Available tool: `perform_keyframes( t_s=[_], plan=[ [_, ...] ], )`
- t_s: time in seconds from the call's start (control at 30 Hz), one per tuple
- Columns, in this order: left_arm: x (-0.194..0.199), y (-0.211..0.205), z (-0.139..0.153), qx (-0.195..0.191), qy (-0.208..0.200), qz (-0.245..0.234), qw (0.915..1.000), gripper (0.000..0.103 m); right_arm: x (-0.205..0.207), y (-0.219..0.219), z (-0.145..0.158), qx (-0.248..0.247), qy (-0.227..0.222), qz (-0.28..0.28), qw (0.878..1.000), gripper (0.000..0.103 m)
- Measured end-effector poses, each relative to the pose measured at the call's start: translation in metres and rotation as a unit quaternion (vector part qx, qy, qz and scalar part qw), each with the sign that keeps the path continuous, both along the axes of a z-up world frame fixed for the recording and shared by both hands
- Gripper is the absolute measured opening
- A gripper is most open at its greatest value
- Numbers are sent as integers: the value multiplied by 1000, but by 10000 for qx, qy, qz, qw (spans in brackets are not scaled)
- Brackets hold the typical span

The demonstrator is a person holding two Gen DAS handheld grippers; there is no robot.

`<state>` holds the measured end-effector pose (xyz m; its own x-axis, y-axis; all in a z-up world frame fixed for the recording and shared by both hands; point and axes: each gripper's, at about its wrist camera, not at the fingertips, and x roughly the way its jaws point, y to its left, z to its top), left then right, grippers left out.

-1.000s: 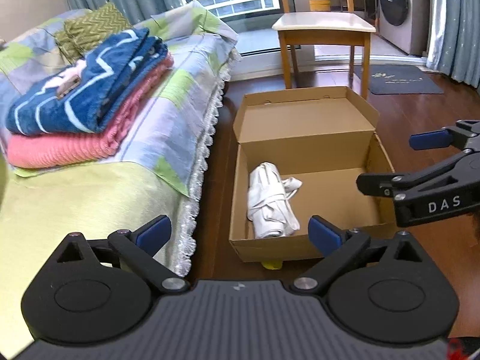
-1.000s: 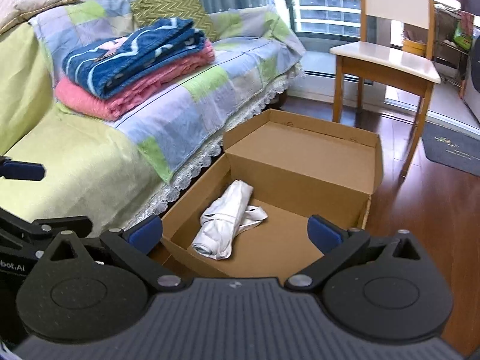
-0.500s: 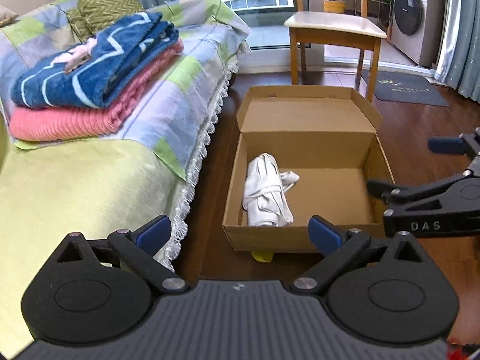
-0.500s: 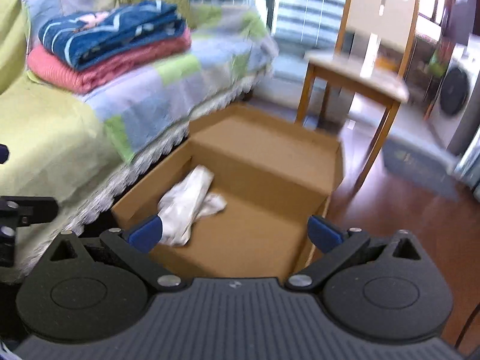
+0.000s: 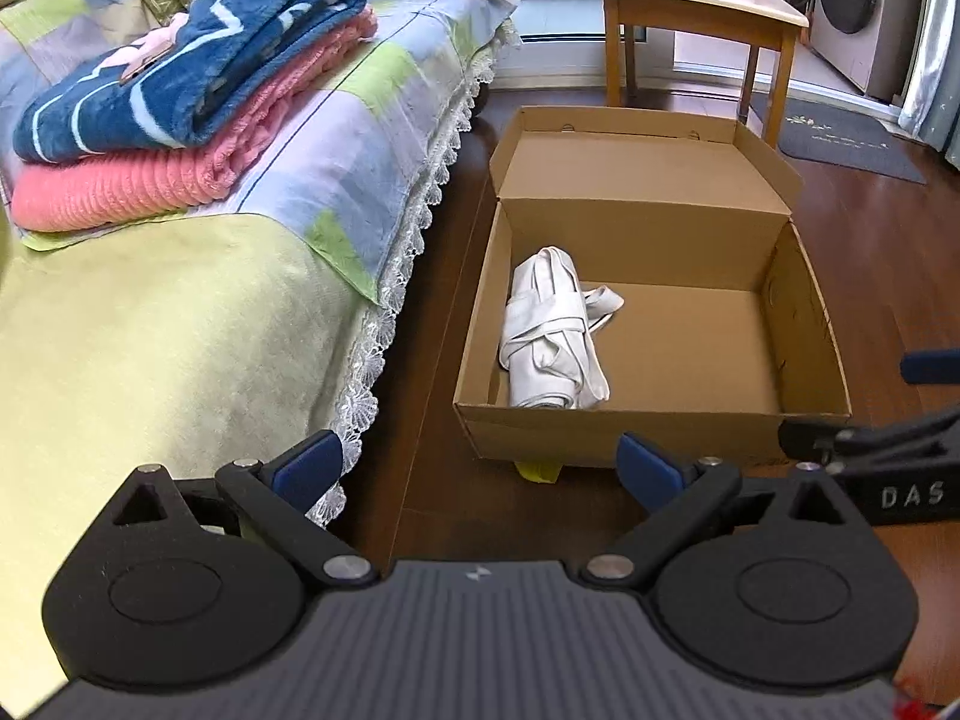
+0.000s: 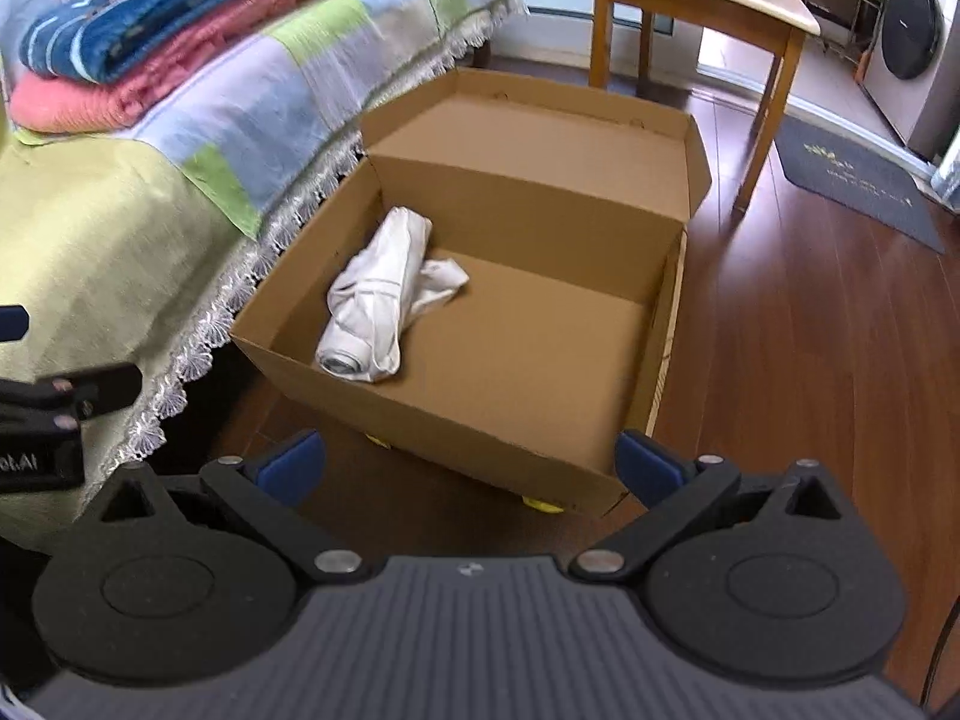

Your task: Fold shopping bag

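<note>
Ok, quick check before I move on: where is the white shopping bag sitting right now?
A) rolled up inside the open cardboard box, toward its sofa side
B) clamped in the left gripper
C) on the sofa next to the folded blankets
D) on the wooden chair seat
A: the white shopping bag lies rolled up on the floor of the cardboard box, near the wall closest to the sofa; both grippers are open and hold nothing.

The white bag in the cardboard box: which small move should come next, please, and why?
Probably lower the left tongs into the cardboard box toward the white bag. Both tongs are open and empty, the right tongs too. The bag lies rolled and bundled at the left side of the box, so it must come out before any folding.
</note>
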<state>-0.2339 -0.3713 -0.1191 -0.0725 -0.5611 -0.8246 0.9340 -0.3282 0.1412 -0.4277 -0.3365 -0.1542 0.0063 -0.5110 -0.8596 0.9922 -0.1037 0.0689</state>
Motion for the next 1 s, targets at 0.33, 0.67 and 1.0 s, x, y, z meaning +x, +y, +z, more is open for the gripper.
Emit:
perform_keyframes(
  t_s=[0.33,0.67,1.0],
  plan=[
    [-5,-29,-31,546,44,35,9985,99,-1,-19,-22,428,-12,-291,9987,102],
    [-22,-61,-52,568,-306,-315,9974,99,-4,-38,-38,731,74,-610,9954,102],
    [-32,-71,-75,764,-259,-326,9962,99,-9,-44,-52,1024,225,-854,9908,102]
  ],
)
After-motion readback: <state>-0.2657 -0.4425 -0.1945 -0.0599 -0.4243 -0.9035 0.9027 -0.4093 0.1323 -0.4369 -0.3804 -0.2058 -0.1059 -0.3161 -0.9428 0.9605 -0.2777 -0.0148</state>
